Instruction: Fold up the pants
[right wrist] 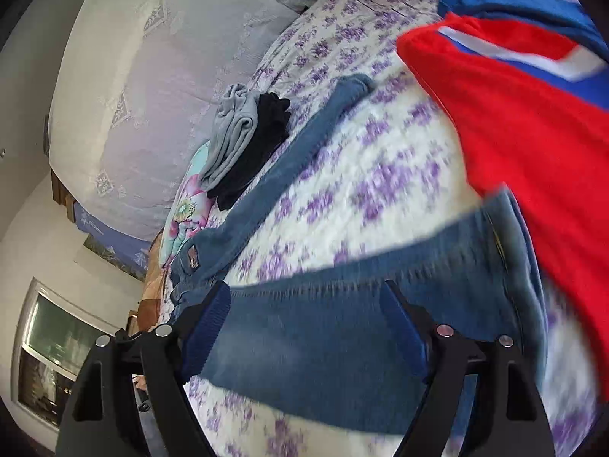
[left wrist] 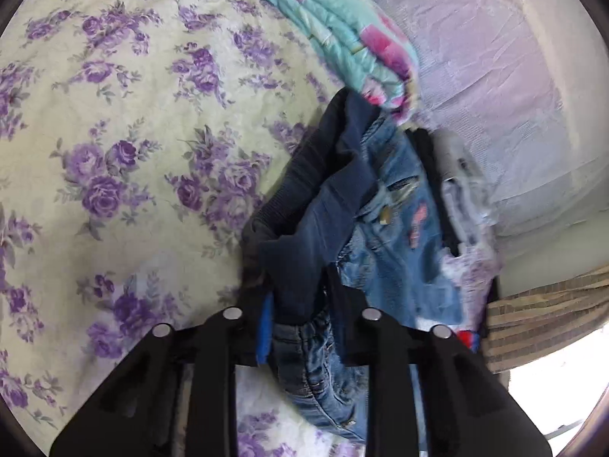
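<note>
Denim across the flowered bedspread point(right wrist: 380, 175): the pants point(right wrist: 304, 350) lie crosswise right under the right gripper point(right wrist: 304, 327), one leg running ahead and to its left. Its fingers stand wide apart with cloth between them, nothing pinched. Over on the other side, the left gripper point(left wrist: 300, 323) is clamped on the elastic waistband point(left wrist: 304, 339), bunched denim hanging ahead. My call: the right one's nearest that flat leg.

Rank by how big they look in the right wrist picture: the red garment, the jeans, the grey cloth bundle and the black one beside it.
1. Jeans, stretched across the frame, though nearest the camera.
2. Red garment, partly cut off at the edge, so it may rival the jeans.
3. Grey bundle and black bundle: alike, too close to rank.
</note>
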Demonstrator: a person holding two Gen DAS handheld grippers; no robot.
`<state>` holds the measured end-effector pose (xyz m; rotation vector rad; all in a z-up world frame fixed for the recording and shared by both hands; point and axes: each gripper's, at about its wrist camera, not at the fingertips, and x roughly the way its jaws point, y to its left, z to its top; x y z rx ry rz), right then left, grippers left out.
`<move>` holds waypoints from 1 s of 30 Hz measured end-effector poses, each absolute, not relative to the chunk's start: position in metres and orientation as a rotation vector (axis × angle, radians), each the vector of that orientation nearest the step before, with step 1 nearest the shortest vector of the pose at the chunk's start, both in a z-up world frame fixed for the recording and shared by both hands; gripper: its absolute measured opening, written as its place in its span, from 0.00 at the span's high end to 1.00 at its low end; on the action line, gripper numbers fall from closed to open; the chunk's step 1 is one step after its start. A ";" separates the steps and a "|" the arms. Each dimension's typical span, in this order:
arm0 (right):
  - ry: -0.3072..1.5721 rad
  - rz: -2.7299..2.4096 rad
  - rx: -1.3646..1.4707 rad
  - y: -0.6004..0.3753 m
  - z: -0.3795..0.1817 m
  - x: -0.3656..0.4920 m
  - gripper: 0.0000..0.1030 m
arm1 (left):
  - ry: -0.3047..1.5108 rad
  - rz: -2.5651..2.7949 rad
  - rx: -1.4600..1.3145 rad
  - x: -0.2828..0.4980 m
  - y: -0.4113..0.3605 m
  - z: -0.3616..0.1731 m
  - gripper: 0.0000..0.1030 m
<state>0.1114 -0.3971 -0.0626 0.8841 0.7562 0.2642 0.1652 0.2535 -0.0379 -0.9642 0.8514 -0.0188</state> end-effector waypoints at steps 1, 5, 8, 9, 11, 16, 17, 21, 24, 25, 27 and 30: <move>0.772 0.266 0.913 -0.397 -0.068 0.098 0.21 | 0.824 -0.026 -0.971 0.159 0.257 -0.035 0.87; 0.819 0.263 0.989 -0.397 -0.082 0.051 0.21 | 0.788 -0.043 -0.959 0.144 0.256 -0.025 0.88; 0.808 0.269 0.998 -0.398 -0.086 0.037 0.21 | 0.778 -0.043 -0.957 0.137 0.256 -0.019 0.88; 0.802 0.246 0.996 -0.399 -0.090 0.038 0.21 | 0.768 -0.047 -0.968 0.135 0.258 -0.017 0.88; 0.789 0.206 1.024 -0.402 -0.103 0.047 0.21 | 0.761 -0.054 -0.982 0.131 0.259 -0.015 0.88; 0.685 0.207 0.973 -0.401 -0.092 0.083 0.42 | 0.753 -0.035 -0.981 0.122 0.263 -0.009 0.89; 0.692 0.222 0.965 -0.403 -0.091 0.098 0.56 | 0.743 -0.020 -0.986 0.117 0.265 -0.007 0.89; 0.649 0.297 0.919 -0.413 -0.060 0.151 0.91 | 0.707 0.011 -1.013 0.094 0.277 0.002 0.89; 0.613 0.334 0.867 -0.419 -0.034 0.168 0.92 | 0.697 0.033 -1.006 0.073 0.276 0.003 0.89; 0.622 0.323 0.855 -0.421 -0.036 0.168 0.92 | 0.698 0.042 -1.007 0.066 0.276 0.000 0.89; 0.677 0.284 0.856 -0.428 -0.055 0.164 0.92 | 0.725 0.051 -1.017 0.059 0.277 -0.017 0.88; 0.785 0.220 0.901 -0.437 -0.100 0.152 0.92 | 0.759 0.082 -1.073 0.052 0.283 -0.044 0.78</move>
